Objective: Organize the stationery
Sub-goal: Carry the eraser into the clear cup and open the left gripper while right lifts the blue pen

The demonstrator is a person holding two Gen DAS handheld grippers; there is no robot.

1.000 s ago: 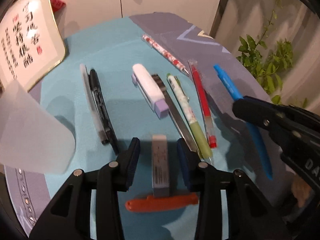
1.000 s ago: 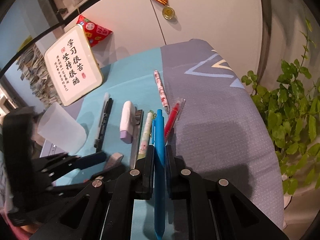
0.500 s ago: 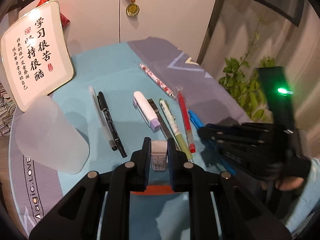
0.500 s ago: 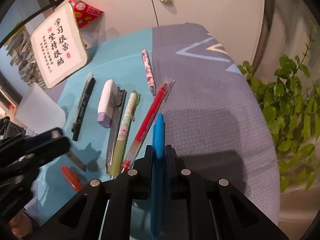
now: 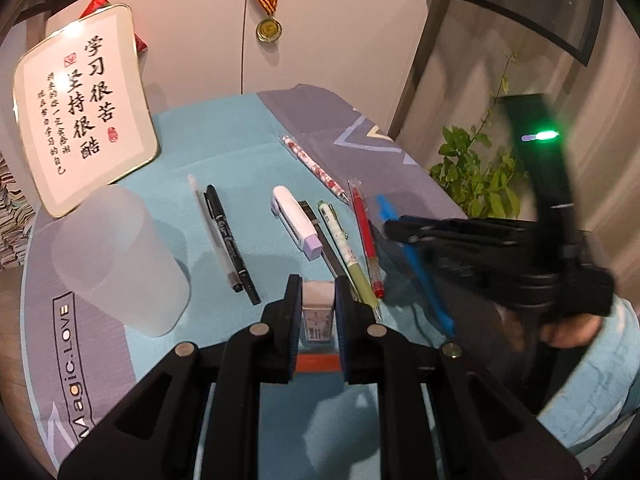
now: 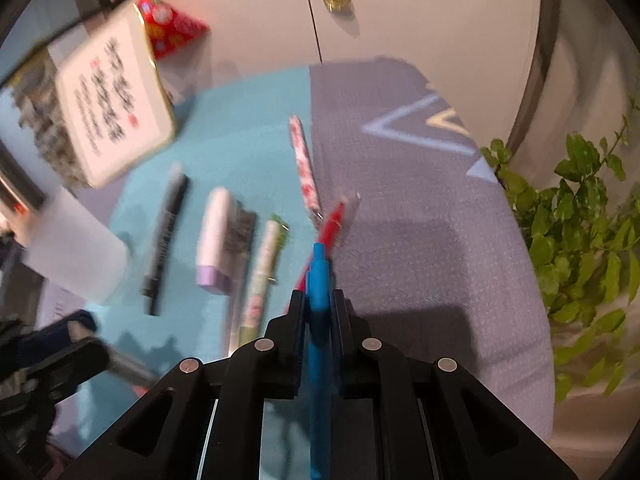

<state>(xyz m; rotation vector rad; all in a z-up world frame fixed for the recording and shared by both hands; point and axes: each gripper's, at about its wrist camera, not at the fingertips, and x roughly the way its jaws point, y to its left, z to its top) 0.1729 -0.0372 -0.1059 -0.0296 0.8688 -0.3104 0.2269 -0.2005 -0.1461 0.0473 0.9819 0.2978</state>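
Note:
My left gripper (image 5: pixel 317 292) is shut on a white eraser (image 5: pixel 317 310) and holds it above the mat. An orange cutter (image 5: pixel 318 363) lies on the mat under it. My right gripper (image 6: pixel 318 300) is shut on a blue pen (image 6: pixel 319 280), lifted off the mat; the left wrist view shows this blue pen (image 5: pixel 416 256) at the right, in the right gripper (image 5: pixel 394 230). On the mat lie a clear pen, a black pen (image 5: pixel 228 236), a white and purple corrector (image 5: pixel 298 226), a green pen (image 5: pixel 348 252), a red pen (image 5: pixel 366 236) and a patterned pen (image 5: pixel 314 168).
A frosted cup (image 5: pixel 116 264) stands at the left of the mat. A framed calligraphy board (image 5: pixel 80 120) leans at the back left. A green plant (image 6: pixel 580 240) stands past the table's right edge. A person's hand and light sleeve (image 5: pixel 592 364) hold the right gripper.
My left gripper has shut on the eraser and risen with it off the mat. The right gripper has lifted the blue pen and shifted sideways, blurring its view.

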